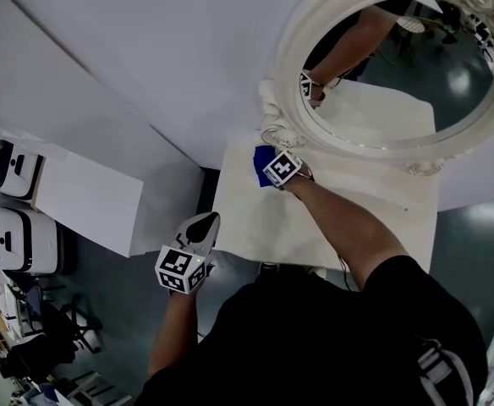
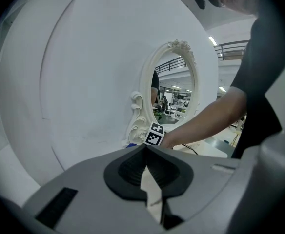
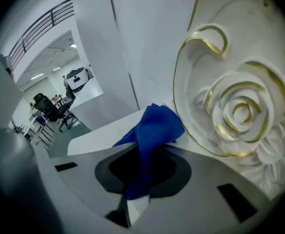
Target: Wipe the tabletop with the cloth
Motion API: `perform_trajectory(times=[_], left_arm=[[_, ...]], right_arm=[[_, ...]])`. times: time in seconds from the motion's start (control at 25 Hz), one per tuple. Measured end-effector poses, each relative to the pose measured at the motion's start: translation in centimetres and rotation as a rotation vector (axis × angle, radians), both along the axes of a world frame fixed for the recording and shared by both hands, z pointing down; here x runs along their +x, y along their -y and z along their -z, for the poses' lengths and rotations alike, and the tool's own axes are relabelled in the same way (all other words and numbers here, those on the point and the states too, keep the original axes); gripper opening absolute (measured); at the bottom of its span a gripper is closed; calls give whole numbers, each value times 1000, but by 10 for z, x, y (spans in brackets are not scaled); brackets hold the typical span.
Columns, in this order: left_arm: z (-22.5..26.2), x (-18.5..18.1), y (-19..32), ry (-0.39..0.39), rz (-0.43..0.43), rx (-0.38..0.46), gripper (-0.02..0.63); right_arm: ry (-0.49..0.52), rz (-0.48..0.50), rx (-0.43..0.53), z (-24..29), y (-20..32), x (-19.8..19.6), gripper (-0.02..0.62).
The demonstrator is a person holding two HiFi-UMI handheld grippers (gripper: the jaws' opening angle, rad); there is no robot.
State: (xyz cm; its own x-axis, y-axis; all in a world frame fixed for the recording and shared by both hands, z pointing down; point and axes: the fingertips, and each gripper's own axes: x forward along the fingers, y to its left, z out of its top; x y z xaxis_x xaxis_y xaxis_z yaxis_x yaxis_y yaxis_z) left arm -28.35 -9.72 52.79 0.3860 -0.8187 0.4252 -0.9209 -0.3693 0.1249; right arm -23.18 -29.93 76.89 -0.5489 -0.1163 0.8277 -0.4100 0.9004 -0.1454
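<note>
White tabletop (image 1: 348, 201) beneath ornate mirror (image 1: 374, 117): right gripper (image 3: 138, 165) clamped on blue cloth (image 3: 154, 128) at far-left corner, wiping apparently under way. Left gripper (image 2: 145, 162) closed, empty. Next: sweep cloth across.

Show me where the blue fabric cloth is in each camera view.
Head view: blue fabric cloth at the white tabletop's upper-left corner.
Left gripper view: a small blue sliver just left of the marker cube.
Right gripper view: cloth at centre, clamped between the jaws.
Shared landmark: the ornate white mirror frame beside it.
</note>
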Motion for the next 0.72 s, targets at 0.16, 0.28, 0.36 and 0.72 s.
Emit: perform_trajectory(times=[0.16, 0.28, 0.36, 0.72], left_arm=[[1, 13, 8, -5, -31, 5, 11], [2, 30, 17, -8, -67, 13, 11], [3, 43, 22, -11, -90, 16, 11], [7, 116, 40, -21, -209, 24, 11]], right_arm=[[-43, -35, 43, -1, 9, 27, 43], [-46, -74, 38, -2, 13, 52, 43], [-44, -86, 22, -1, 11, 70, 43], [-67, -265, -1, -2, 19, 200, 43]])
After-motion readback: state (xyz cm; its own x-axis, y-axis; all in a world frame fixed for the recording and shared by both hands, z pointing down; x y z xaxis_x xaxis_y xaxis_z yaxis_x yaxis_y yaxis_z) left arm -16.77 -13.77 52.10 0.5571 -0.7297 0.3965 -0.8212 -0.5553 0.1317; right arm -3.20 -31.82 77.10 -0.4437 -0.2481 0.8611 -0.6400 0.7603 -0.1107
